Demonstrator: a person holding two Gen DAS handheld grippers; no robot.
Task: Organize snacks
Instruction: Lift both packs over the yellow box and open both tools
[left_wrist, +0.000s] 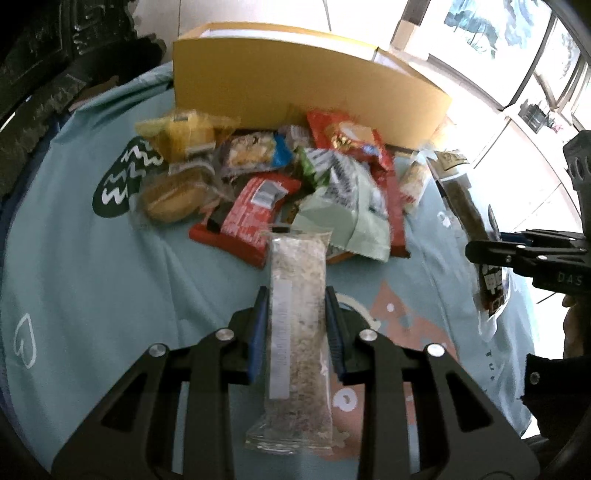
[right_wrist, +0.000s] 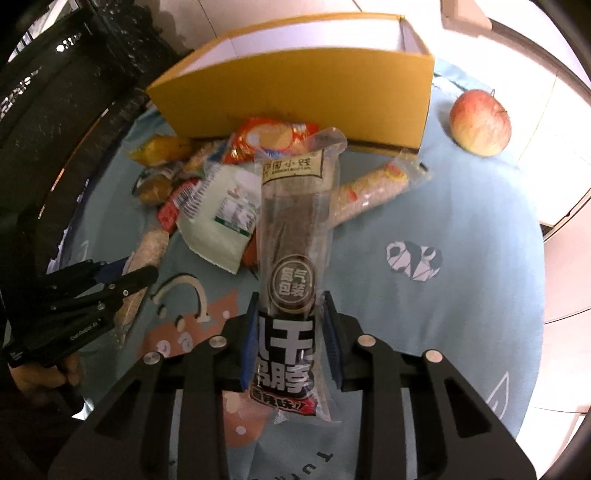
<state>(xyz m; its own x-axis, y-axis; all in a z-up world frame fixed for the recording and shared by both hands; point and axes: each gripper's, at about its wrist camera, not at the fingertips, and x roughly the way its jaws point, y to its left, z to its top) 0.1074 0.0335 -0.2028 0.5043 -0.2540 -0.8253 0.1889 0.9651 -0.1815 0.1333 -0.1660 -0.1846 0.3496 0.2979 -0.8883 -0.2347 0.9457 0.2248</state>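
Left claw: the left gripper (left_wrist: 293, 314) is clamped on a clear-wrapped grain bar (left_wrist: 295, 321), blue pads pressing both long sides, the bar running up the lower centre of its own view.
Left view only: at upper left of the pile, a yellow wrapped cake (left_wrist: 184, 134) and below it a brown bun in clear film (left_wrist: 173, 197); at centre, a red packet (left_wrist: 251, 218) showing its barcode side.
Shared pile: the pale green pouch (left_wrist: 347, 218) lies on the snack heap just in front of the yellow cardboard box (left_wrist: 295, 77), all on a light blue printed cloth (left_wrist: 92, 266).
Right claw: the right gripper (right_wrist: 290, 339) is gripping a long clear pack with a dark strip inside (right_wrist: 295, 258), held upright along the centre of its view.
Right view only: an apple (right_wrist: 480, 123) at upper right beside the box, well apart from the heap; a clear tube of pale crackers (right_wrist: 373, 192) lying tilted just right of the held pack.
Writing: the held pack bears large white Chinese characters on black and a round seal reading 氮气包装; the left gripper seen at far left reads "GenRobot AI"; the right gripper in the left view shows "DAS".
Person: a hand (right_wrist: 44, 373) grips the left tool at lower left.
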